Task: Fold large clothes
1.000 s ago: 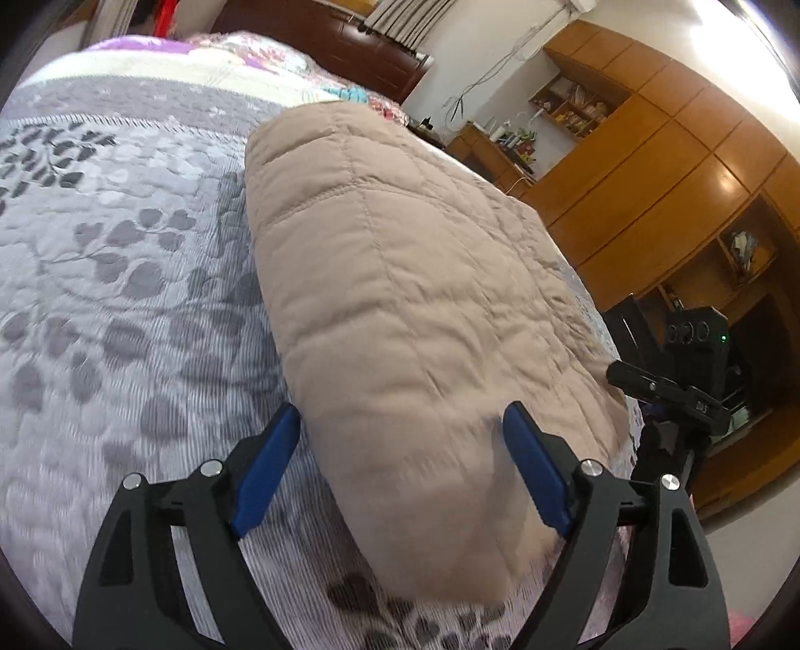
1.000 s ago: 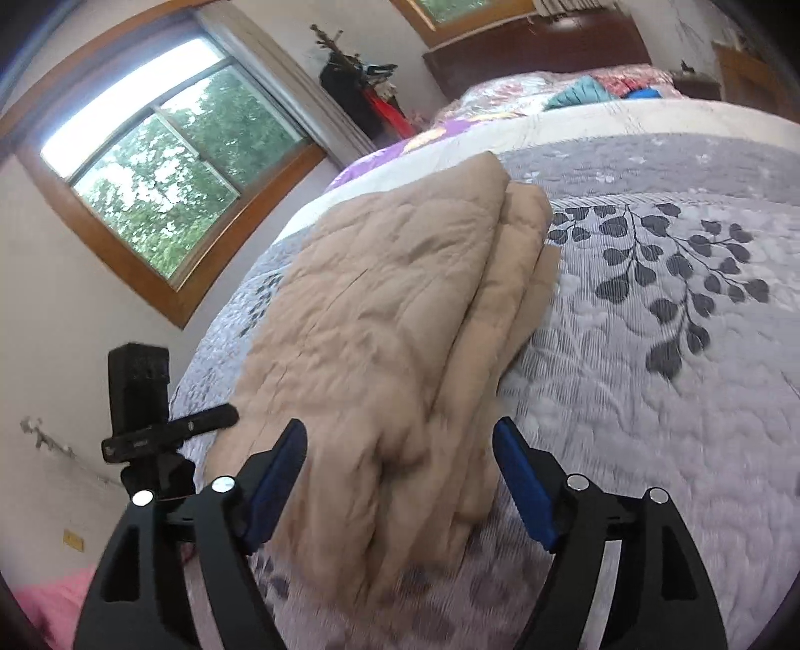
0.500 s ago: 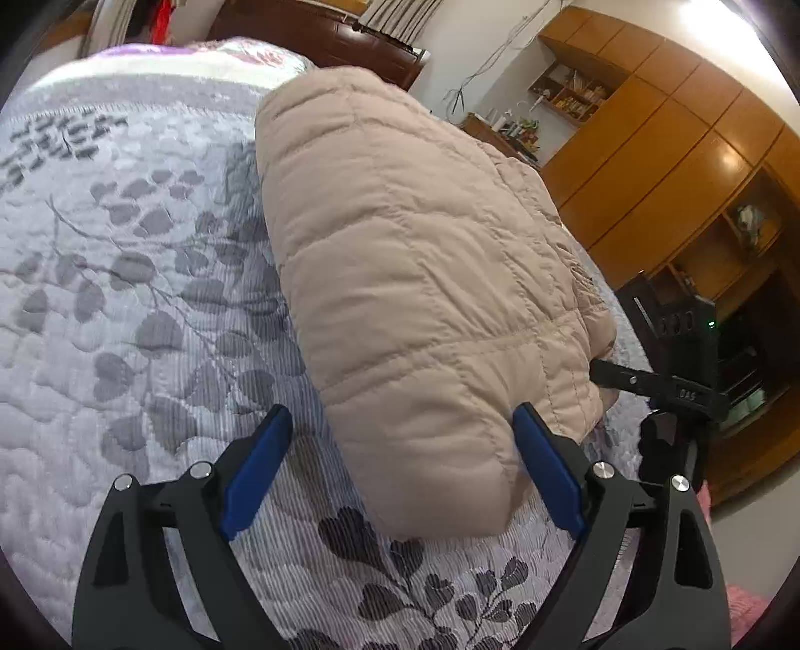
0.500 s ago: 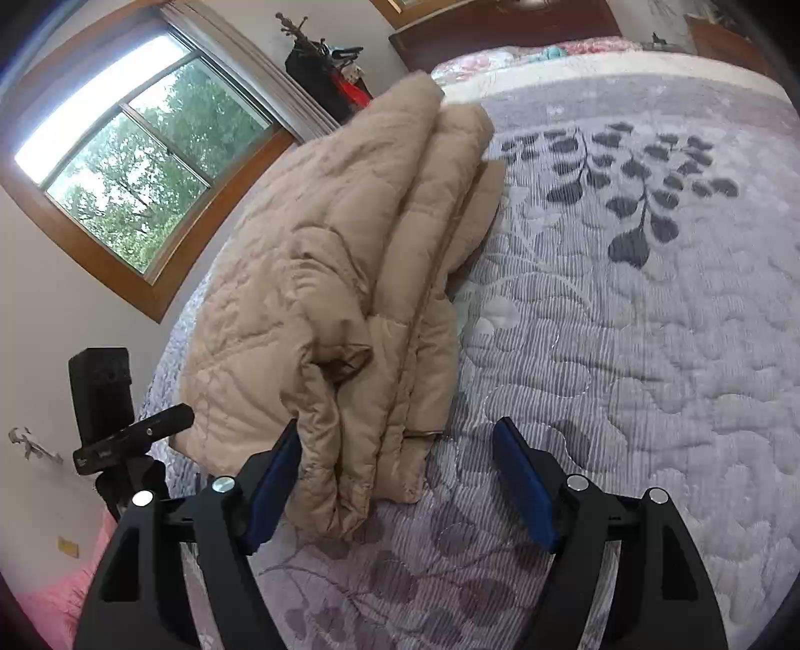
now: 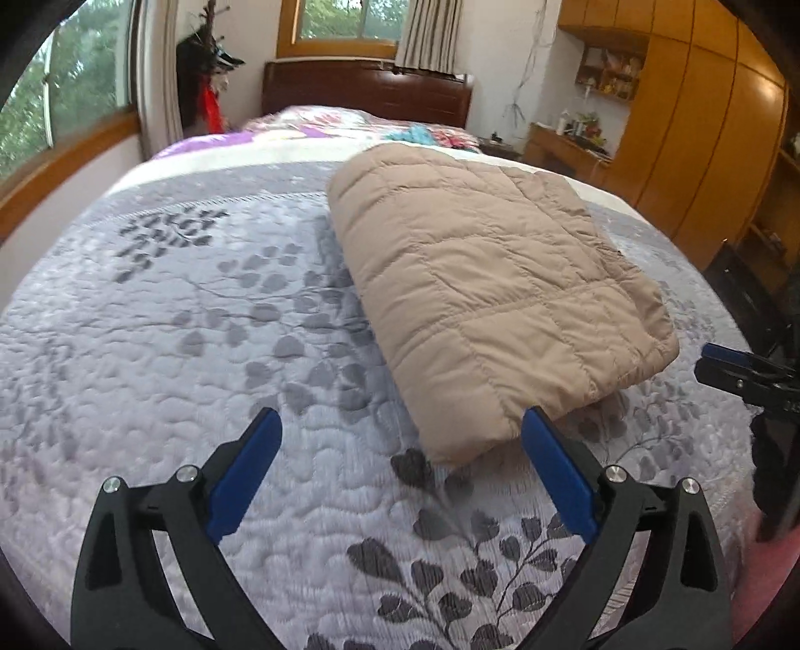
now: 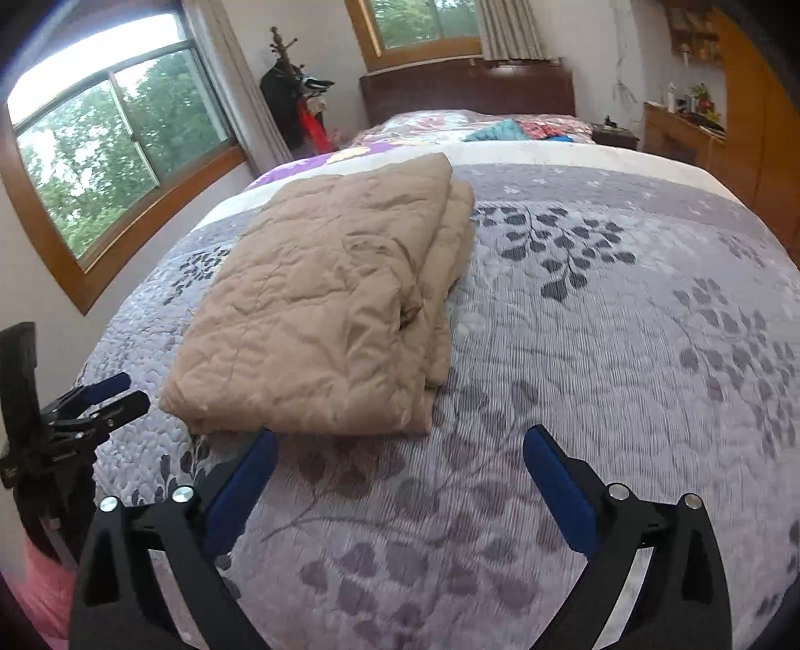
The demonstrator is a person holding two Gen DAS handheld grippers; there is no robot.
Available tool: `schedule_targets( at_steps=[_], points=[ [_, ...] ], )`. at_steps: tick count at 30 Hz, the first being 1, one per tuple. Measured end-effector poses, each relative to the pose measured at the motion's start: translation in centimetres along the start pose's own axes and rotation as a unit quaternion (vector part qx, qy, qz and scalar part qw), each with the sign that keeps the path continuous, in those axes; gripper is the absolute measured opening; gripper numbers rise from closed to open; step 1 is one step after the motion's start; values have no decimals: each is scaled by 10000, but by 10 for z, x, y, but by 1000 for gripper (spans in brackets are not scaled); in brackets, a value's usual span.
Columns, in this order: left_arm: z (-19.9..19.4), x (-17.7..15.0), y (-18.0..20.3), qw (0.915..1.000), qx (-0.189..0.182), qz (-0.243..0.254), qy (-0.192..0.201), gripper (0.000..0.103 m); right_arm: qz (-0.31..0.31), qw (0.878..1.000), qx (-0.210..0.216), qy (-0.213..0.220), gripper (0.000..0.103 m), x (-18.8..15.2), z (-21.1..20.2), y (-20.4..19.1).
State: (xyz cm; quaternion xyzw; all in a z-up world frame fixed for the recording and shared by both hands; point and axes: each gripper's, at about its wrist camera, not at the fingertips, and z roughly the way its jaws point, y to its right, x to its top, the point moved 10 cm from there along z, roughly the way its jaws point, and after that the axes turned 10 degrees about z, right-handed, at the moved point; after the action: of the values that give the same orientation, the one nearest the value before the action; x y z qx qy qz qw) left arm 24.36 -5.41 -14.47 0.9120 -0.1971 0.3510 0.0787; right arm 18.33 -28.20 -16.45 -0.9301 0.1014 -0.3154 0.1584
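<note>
Daylight from my windows (image 6: 115,165) glares white, the bedspread (image 5: 150,350) is motion-blurred, and fisheye bends every edge.

Both cams ride on the tongs and look down the bed (image 5: 150,350) from its foot end toward the dark headboard (image 5: 365,95), tilted down, close enough that the blue tips fill the bottom of each shot. The left tongs (image 5: 400,435) cam sits left of the folded tan coat (image 5: 490,290), so the coat lands right of centre with the right tongs (image 5: 740,370) poking in at the right edge. The right tongs (image 6: 400,445) cam sits on the other side, coat (image 6: 325,310) left of centre, left tongs (image 6: 107,395) at its left edge; both views share the coat, the grey leaf quilt (image 6: 600,325), the headboard (image 6: 465,90) and the back window (image 6: 425,25).
</note>
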Motion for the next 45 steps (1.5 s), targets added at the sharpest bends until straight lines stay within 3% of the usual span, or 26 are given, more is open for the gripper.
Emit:
schedule_targets(
  at_steps=[11, 15, 29, 45],
  points=[
    [-39, -13, 12, 9994, 331, -78, 94, 96, -10, 9992, -349, 214, 99, -21, -31, -15],
    [-53, -19, 15, 9982, 594, 51, 61, 96, 13, 9991, -350, 247, 99, -26, -40, -17],
    [-86, -24, 14, 9953, 937, 50, 260, 97, -63, 9981, -459, 413, 99, -34, -64, -23],
    [-91, -27, 14, 9953, 930, -14, 279, 97, -125, 9979, -508, 376, 99, -38, -62, -23]
  ],
)
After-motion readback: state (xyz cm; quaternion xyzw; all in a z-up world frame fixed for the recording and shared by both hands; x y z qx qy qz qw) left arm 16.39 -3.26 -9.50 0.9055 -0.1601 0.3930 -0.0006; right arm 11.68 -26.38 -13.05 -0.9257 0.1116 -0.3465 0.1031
